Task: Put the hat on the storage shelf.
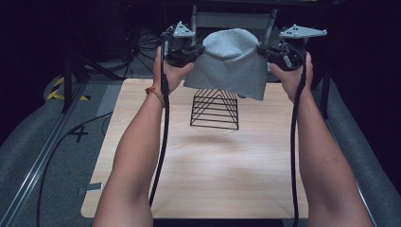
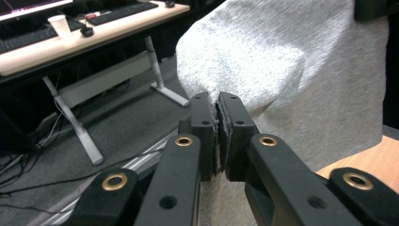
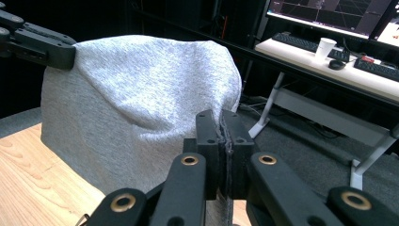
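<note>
We hold the grey knit cloth (image 1: 231, 61) up in the air, above the black wire rack (image 1: 215, 109) on the wooden table (image 1: 198, 165). Our left gripper (image 1: 196, 51) pinches its left edge, our right gripper (image 1: 264, 51) its right edge, both clenched on the fabric.

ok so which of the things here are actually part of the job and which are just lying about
In the job:
- grey knitted cloth hat, pinched on either side
- left gripper, shut on it
- right gripper, shut on it
- black wire pyramid rack beneath the hat

Lying about:
- white paper cup
- black keyboard on the far desk
</note>
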The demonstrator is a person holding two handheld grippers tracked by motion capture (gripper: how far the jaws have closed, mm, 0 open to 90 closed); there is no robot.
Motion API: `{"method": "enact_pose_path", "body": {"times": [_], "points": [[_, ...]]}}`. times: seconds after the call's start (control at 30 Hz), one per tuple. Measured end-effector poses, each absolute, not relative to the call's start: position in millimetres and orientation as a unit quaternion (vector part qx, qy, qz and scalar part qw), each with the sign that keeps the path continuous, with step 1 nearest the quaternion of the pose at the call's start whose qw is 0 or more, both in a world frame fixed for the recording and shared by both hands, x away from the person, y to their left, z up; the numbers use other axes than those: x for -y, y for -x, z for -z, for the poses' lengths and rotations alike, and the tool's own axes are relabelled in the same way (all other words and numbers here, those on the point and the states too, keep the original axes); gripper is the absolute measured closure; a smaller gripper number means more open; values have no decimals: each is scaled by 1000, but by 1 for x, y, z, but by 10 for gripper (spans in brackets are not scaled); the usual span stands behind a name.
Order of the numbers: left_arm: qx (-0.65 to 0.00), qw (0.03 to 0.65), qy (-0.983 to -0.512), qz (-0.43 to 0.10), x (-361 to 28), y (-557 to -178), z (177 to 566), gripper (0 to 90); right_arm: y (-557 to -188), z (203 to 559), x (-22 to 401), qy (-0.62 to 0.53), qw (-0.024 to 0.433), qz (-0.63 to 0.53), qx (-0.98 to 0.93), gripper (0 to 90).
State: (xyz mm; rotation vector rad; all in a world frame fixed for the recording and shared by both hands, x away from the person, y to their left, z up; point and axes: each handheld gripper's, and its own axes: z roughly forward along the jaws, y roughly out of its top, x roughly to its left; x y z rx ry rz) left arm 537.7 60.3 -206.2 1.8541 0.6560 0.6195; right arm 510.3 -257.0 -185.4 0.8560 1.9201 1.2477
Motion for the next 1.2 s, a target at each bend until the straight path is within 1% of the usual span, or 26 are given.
{"method": "enact_pose_path", "body": {"times": [0.17, 0.57, 0.67, 0.93, 1.2], "points": [[-266, 507, -779, -257, -58, -534, 203, 856, -507, 182, 258, -328, 343, -480, -738, 879], [-255, 480, -793, -275, -48, -537, 217, 855, -510, 193, 257, -325, 338, -476, -744, 878], [-268, 476, -791, -275, -50, -544, 231, 855, -513, 199, 258, -328, 333, -475, -746, 878], [-271, 470, -794, -274, -54, -549, 255, 852, -516, 212, 258, -328, 324, -478, -748, 878], [-286, 464, -797, -262, -65, -552, 291, 851, -519, 246, 253, -316, 294, -483, -762, 878]]}}
